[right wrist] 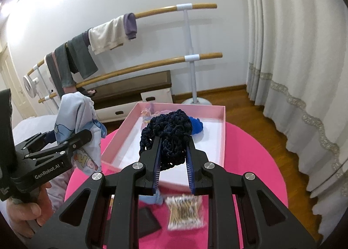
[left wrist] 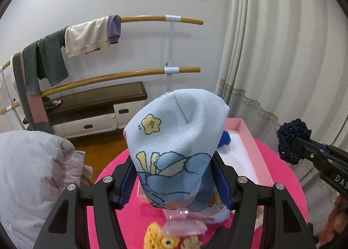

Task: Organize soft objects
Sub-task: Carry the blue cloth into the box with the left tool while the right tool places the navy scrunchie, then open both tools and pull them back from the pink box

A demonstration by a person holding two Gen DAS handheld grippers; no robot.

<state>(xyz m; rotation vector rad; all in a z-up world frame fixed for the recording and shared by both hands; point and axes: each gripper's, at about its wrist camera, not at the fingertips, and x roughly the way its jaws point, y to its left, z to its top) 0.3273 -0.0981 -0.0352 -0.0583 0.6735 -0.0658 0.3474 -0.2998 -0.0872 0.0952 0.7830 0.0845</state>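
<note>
The left gripper (left wrist: 174, 175) clamped a blue cloth (left wrist: 176, 131), bunched and standing upward above the pink box (right wrist: 223, 131). The right gripper (right wrist: 173, 151) pinched a navy scrunchie (right wrist: 167, 127) over the box.

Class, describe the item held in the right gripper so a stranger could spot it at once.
Find the round pink table and the pink box on it. Above the box, the right gripper pinches a scrunchie. It is navy crochet, darker than the bright blue item in the box.

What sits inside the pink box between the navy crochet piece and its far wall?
A bright blue soft item lies in the pink box, seen in the right wrist view.
</note>
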